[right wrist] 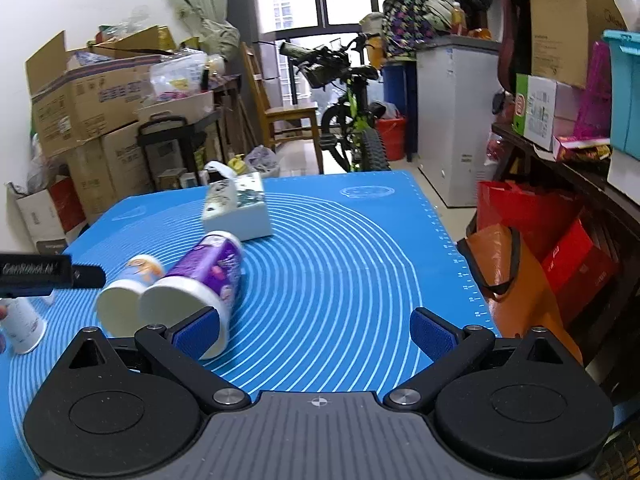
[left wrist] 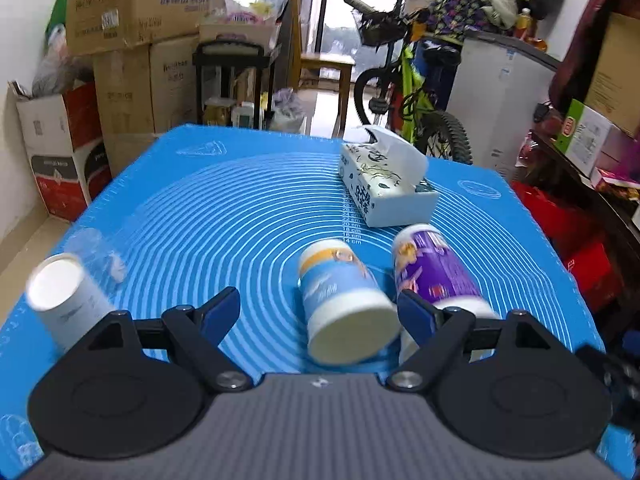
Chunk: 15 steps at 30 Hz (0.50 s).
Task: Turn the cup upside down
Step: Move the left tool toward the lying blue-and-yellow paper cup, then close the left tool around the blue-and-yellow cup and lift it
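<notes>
Three paper cups are on the blue mat point(left wrist: 224, 216). A blue-and-white cup point(left wrist: 344, 300) lies on its side, base toward me, between the open jaws of my left gripper point(left wrist: 320, 312). A purple cup point(left wrist: 432, 268) lies on its side just right of it, partly behind the right finger. A white cup point(left wrist: 68, 296) stands at the left, flat white end up. In the right wrist view my right gripper point(right wrist: 316, 332) is open and empty; the purple cup point(right wrist: 200, 280) lies by its left finger, the blue cup point(right wrist: 128, 292) and white cup point(right wrist: 22, 326) further left.
A patterned tissue box point(left wrist: 384, 184) sits on the mat behind the cups, also in the right wrist view point(right wrist: 238, 208). The left gripper's body point(right wrist: 48, 274) enters that view from the left. Boxes, a bicycle and red bags surround the table.
</notes>
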Motion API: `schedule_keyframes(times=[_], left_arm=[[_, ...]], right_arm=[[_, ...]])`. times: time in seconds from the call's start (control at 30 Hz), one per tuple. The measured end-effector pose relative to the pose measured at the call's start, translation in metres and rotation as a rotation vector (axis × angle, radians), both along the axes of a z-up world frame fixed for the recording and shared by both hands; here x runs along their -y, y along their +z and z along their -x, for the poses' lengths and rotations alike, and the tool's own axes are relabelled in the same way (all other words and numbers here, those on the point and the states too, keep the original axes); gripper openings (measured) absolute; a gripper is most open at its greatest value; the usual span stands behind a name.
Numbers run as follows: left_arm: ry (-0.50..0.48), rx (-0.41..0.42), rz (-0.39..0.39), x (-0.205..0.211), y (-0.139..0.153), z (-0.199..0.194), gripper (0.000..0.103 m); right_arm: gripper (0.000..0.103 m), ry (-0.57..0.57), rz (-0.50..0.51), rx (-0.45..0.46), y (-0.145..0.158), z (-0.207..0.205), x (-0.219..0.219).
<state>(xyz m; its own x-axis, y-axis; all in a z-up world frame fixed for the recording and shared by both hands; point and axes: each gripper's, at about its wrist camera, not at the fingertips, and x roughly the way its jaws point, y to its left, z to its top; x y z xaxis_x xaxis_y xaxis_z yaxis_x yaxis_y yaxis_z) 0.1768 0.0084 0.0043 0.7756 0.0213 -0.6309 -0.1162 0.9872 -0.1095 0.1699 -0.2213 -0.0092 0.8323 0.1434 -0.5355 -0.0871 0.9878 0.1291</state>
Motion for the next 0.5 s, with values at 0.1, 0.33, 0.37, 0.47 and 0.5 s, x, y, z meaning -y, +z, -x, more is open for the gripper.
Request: schedule_keyframes(times=[0.1,0.33,0.37,0.47,0.5], left_arm=[[0.011,-0.068,0.029,-0.002,-0.005,-0.028,0.086],[0.026,-0.189,0.058,-0.003,-0.017,-0.073,0.085],[0.018,-0.204,0.061,-0.002,-0.019,-0.076,0.085],[0.009,-0.242,0.052,0.0,-0.024,-0.085,0.085],[0.009,-0.251,0.047,0.0,-0.025,-0.087,0.085]], right_arm=[[0.101,-0.011,-0.01,-0.009,-0.006,-0.008,0.004],[0.101,-0.013,-0.007,-0.023,-0.015,-0.016,0.007],[0.101,-0.014,-0.006,-0.026,-0.017,-0.016,0.007],[0.101,-0.017,-0.006,-0.034,-0.02,-0.019,0.007],[0.101,-0.017,-0.006,-0.037,-0.021,-0.02,0.007]])
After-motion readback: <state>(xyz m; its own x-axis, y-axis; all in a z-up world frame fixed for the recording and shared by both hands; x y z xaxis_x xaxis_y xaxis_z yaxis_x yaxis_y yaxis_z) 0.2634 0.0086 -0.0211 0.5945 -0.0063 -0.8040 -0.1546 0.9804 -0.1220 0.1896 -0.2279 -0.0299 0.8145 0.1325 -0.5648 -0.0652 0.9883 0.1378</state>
